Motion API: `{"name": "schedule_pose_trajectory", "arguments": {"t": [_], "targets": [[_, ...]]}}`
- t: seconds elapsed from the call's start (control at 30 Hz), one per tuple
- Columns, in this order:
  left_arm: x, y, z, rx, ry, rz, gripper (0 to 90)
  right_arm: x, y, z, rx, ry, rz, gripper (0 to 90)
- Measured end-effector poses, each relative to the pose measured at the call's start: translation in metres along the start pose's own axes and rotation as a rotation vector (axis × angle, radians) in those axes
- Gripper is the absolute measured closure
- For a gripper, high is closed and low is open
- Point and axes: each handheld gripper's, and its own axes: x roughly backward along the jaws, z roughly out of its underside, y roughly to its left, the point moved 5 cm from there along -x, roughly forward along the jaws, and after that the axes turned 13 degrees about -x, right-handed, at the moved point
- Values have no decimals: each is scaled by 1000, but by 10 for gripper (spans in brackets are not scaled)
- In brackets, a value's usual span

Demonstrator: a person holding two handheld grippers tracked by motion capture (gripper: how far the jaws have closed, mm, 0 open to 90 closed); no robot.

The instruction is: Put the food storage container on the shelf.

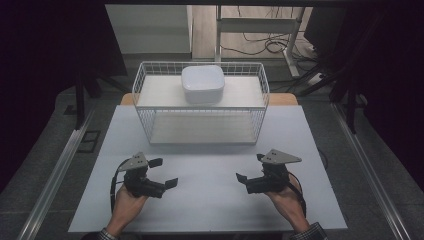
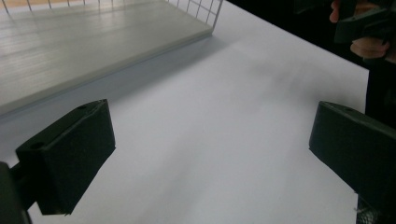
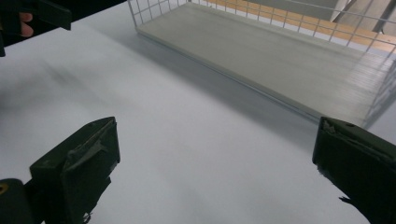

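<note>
A white wire rack (image 1: 200, 102) with two shelves stands at the back of the white table (image 1: 210, 200). A white rounded box (image 1: 202, 83) rests on its top shelf. My left gripper (image 1: 164, 173) hovers over the table's front left, open, nothing between its jaws. My right gripper (image 1: 250, 168) is at the front right, also open and empty. In the left gripper view my left gripper (image 2: 212, 154) faces bare tabletop with the rack's lower shelf (image 2: 84, 51) ahead. In the right gripper view my right gripper (image 3: 217, 163) faces the rack's lower shelf (image 3: 280, 56).
The table's front edge lies just behind the person's hands. A metal rail (image 1: 55, 175) runs along the floor at the left and another rail (image 1: 370, 170) at the right. Desk legs and cables (image 1: 265, 42) lie beyond the rack.
</note>
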Motion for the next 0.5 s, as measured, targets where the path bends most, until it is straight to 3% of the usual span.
{"name": "schedule_pose_trajectory", "arguments": {"t": [0.5], "targets": [[-2,-15,29,-26,112,-14,0,3,-7,32,11,57,51,0]]}}
